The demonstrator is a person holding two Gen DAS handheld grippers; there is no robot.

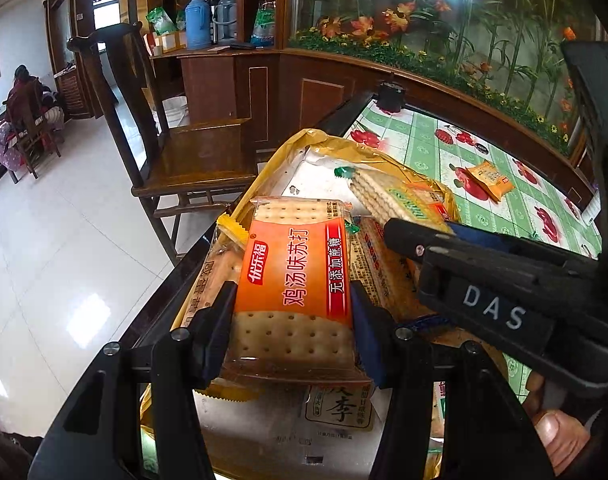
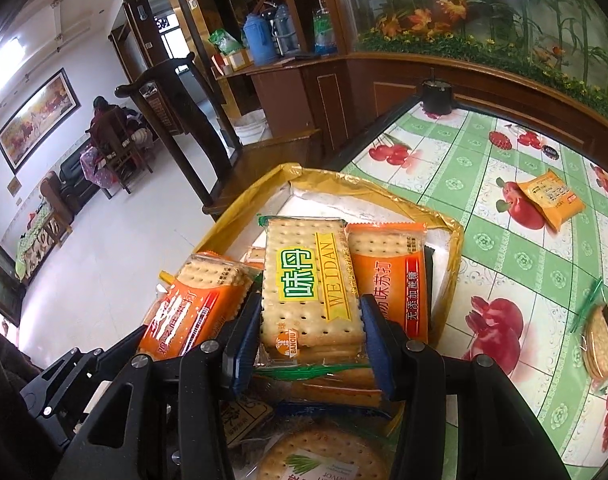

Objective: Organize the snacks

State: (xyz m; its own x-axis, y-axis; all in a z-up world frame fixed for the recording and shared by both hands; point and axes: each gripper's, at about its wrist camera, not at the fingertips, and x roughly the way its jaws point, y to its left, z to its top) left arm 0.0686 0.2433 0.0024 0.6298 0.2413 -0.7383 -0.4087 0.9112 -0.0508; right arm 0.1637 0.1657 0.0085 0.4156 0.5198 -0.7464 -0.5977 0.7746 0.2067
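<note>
At the near left of the table, the left gripper (image 1: 291, 312) is clamped on an orange soda-cracker pack (image 1: 293, 276) above the gold-rimmed box (image 2: 444, 216). Just right of it, the right gripper (image 2: 312, 336) is clamped on a green-labelled cracker pack (image 2: 308, 280) over the same box. Far right on the tablecloth (image 2: 484, 240) lies a small orange packet (image 2: 550, 198), and nearer, a round cracker pack (image 2: 602, 344).

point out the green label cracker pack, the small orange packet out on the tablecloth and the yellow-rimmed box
green label cracker pack (image 2: 310, 292), right wrist view, on its yellow-green label
small orange packet (image 2: 550, 196), right wrist view, middle of the wrapper
yellow-rimmed box (image 2: 356, 186), right wrist view, far rim
</note>
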